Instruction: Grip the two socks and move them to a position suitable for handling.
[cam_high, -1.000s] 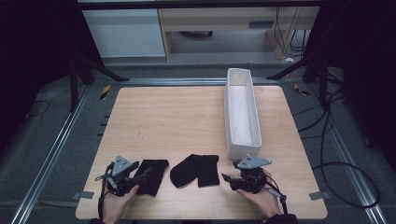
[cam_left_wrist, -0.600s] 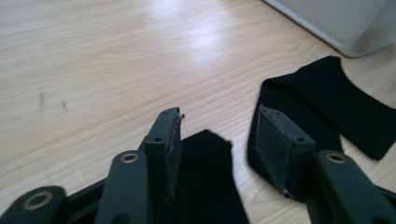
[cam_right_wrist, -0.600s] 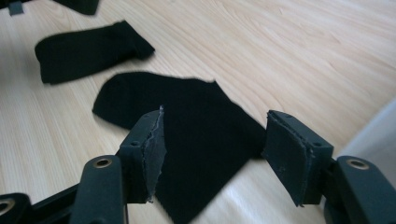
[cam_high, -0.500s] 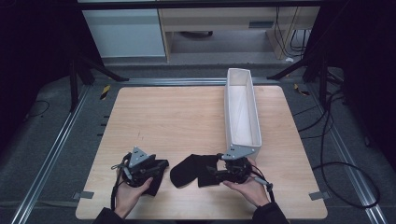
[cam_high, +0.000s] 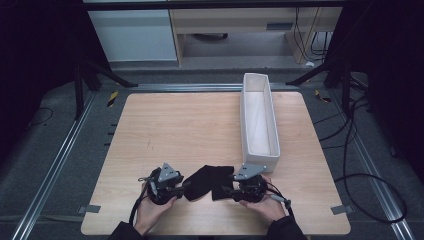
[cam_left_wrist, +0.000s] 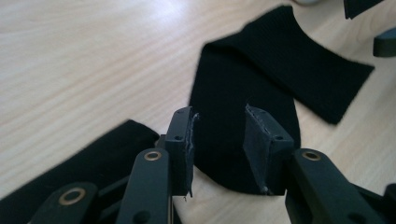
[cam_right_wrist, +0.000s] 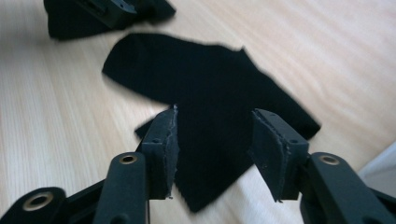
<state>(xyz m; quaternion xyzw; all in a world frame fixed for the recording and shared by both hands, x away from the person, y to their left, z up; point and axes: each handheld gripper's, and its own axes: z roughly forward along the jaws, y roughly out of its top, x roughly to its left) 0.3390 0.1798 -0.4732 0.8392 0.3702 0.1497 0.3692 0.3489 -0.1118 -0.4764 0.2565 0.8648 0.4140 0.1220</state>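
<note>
Both our grippers, left gripper (cam_high: 176, 188) and right gripper (cam_high: 234, 189), have closed in on the black sock (cam_high: 207, 181); jaws closing, unclamped, flanking its long axis.

Dim, bluish light leaves the room's edges black in the high view, with the wooden table (cam_high: 200, 130) evenly lit and soft. In both gripper views warm light brightens the wood; black cloth (cam_right_wrist: 205, 93) loses detail, and far corners blur.
</note>
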